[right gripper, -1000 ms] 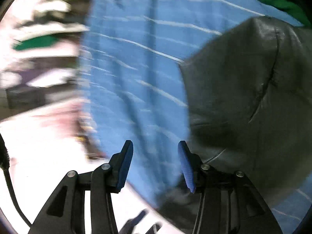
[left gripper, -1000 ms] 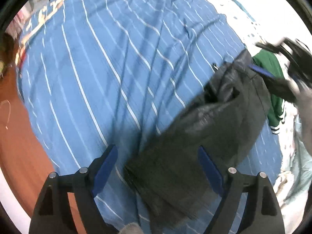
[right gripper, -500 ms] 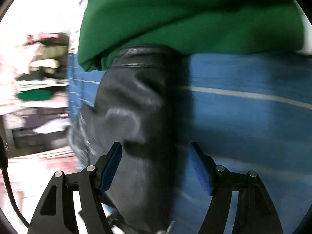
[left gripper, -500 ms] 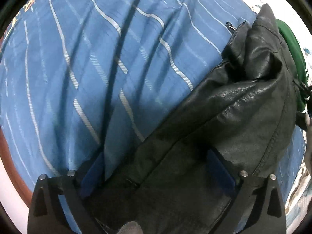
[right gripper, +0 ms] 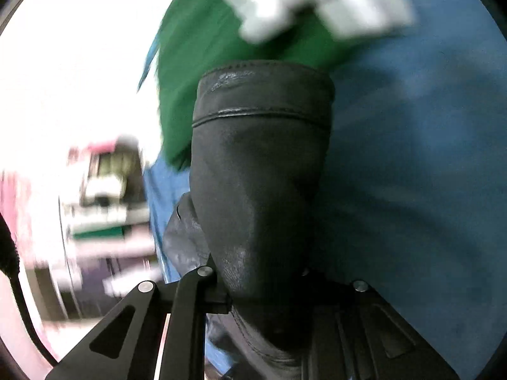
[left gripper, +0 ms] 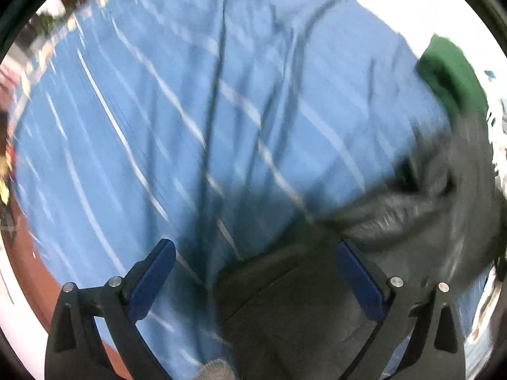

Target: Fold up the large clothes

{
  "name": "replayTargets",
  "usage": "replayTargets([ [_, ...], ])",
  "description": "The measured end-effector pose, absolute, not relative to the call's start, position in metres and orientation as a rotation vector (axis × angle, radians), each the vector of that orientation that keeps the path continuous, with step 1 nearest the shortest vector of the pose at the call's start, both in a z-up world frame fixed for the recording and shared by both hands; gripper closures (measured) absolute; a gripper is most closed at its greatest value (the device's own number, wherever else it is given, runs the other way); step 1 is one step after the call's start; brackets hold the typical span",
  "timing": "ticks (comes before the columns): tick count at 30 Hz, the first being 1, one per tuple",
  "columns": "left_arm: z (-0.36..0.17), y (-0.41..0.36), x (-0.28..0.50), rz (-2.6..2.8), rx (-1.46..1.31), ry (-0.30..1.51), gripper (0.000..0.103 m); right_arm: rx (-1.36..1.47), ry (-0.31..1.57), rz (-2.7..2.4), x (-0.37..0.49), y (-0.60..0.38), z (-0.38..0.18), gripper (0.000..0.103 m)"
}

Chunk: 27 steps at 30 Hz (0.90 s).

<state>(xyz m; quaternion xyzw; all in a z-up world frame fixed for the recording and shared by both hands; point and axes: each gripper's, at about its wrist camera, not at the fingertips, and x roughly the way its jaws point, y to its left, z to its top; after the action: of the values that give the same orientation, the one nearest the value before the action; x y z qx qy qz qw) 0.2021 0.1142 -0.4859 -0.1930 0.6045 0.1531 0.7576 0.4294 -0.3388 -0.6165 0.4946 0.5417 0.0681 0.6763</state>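
Black leather jacket [right gripper: 259, 190]: crumpled, stitched sleeve cuff | right gripper [right gripper: 269, 300]: clamping sleeve | left gripper [left gripper: 253, 272]: spread, empty

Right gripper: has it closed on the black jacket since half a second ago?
Yes. The right gripper was open astride the black leather jacket; now it pinches it, cuff reaching the green garment.

From the left wrist we look down across the striped blue bedsheet [left gripper: 221, 110] from a little above, while our right wrist view sits almost against the black leather garment [right gripper: 259, 174], both sharing it and the green garment [left gripper: 450, 72].
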Motion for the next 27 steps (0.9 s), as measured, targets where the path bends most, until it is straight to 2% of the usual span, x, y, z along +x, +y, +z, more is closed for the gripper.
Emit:
replayTargets([
  [2,-0.465,0.119,0.203,0.359,-0.345,1.281,0.0,1.151,1.186,-0.024,0.366,-0.38,-0.602,0.086],
  [5,-0.467,0.119,0.195,0.412,-0.209,1.278,0.0,1.148,1.222,-0.238,0.273,-0.413,-0.6,0.082],
  [8,-0.504,0.119,0.185,0.476,-0.14,1.342,0.0,1.148,1.37,-0.307,0.227,-0.445,-0.617,0.072],
  [9,-0.516,0.121,0.182,0.493,-0.131,1.364,0.0,1.123,1.416,-0.313,0.221,-0.451,-0.621,0.061],
  [10,-0.537,0.124,0.18,0.499,-0.126,1.4,0.0,1.108,1.458,-0.305,0.216,-0.46,-0.622,0.059],
  [11,-0.551,0.124,0.174,0.492,-0.126,1.427,0.0,1.105,1.471,-0.296,0.213,-0.456,-0.626,0.058],
  [13,-0.565,0.126,0.167,0.484,-0.151,1.392,0.0,0.992,1.493,-0.3,0.215,-0.46,-0.609,0.046],
  [16,-0.566,0.125,0.165,0.487,-0.13,1.312,0.0,0.785,1.509,-0.343,0.221,-0.464,-0.58,0.046],
  [20,-0.566,0.13,0.164,0.481,-0.149,1.321,0.0,0.587,1.44,-0.217,0.237,-0.431,-0.532,0.046],
  [21,-0.565,0.13,0.167,0.48,-0.151,1.337,0.0,0.558,1.441,-0.14,0.247,-0.414,-0.528,0.049],
  [22,-0.563,0.133,0.174,0.483,-0.153,1.356,0.0,0.545,1.448,-0.016,0.259,-0.386,-0.526,0.058],
  [23,-0.559,0.134,0.177,0.492,-0.158,1.368,0.0,0.553,1.462,0.099,0.268,-0.363,-0.53,0.063],
  [27,-0.522,0.138,0.184,0.53,-0.117,1.31,0.0,0.483,1.543,0.339,0.31,-0.269,-0.565,0.073],
])
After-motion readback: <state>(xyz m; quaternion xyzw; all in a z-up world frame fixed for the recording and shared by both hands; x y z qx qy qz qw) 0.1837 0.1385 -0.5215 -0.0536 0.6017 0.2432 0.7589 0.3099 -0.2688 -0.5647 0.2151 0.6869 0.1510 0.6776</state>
